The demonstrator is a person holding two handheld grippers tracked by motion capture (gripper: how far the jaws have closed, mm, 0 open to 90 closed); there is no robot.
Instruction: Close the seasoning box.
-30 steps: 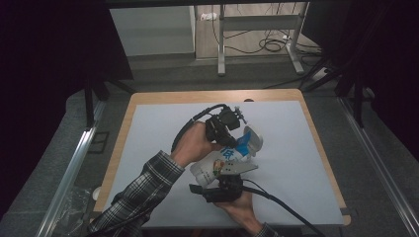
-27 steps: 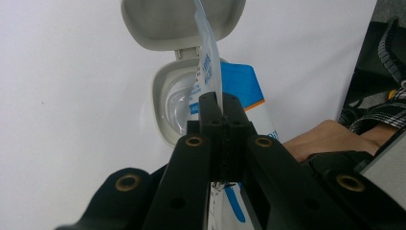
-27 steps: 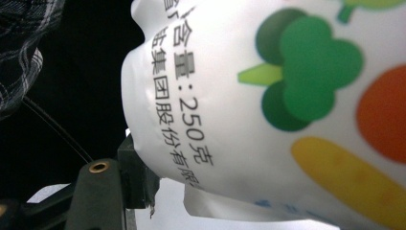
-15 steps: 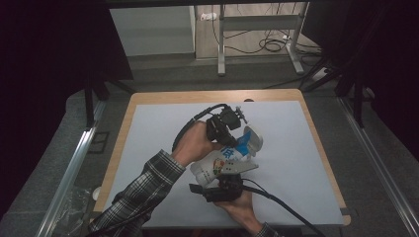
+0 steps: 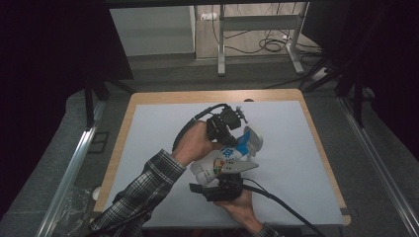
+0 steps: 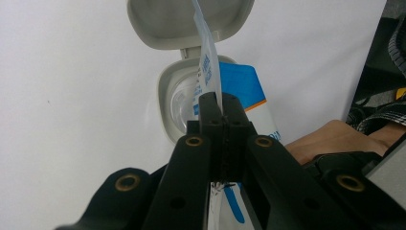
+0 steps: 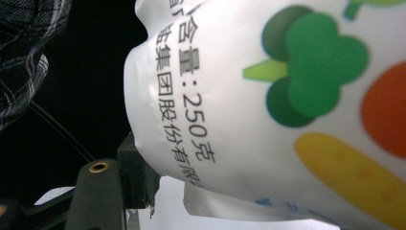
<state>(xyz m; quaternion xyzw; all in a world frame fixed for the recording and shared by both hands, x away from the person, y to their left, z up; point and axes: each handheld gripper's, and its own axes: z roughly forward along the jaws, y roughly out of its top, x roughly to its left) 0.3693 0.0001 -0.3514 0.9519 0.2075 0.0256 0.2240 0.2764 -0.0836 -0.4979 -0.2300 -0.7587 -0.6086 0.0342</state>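
Surroundings: a white mat is covering the table (image 5: 148, 106); a desk frame and cables are standing on the floor at 12 o'clock, beyond the far edge. Nothing is blocking either gripper.
Pouch: the white pouch (image 5: 225, 160) is being held above the table's middle, its grey flip cap (image 6: 189, 21) hanging open at 1 o'clock.
Left gripper: the left gripper (image 5: 228, 132) is sitting at 11 o'clock of the pouch, jaws together, pinching a thin blue-printed seal strip (image 6: 207, 57) rising from the spout.
Right gripper: the right gripper (image 5: 225, 175) is sitting at 6 o'clock of the pouch, jaws clamping its lower body.
Writing: Chinese characters and "250" are showing beside broccoli and carrot drawings.
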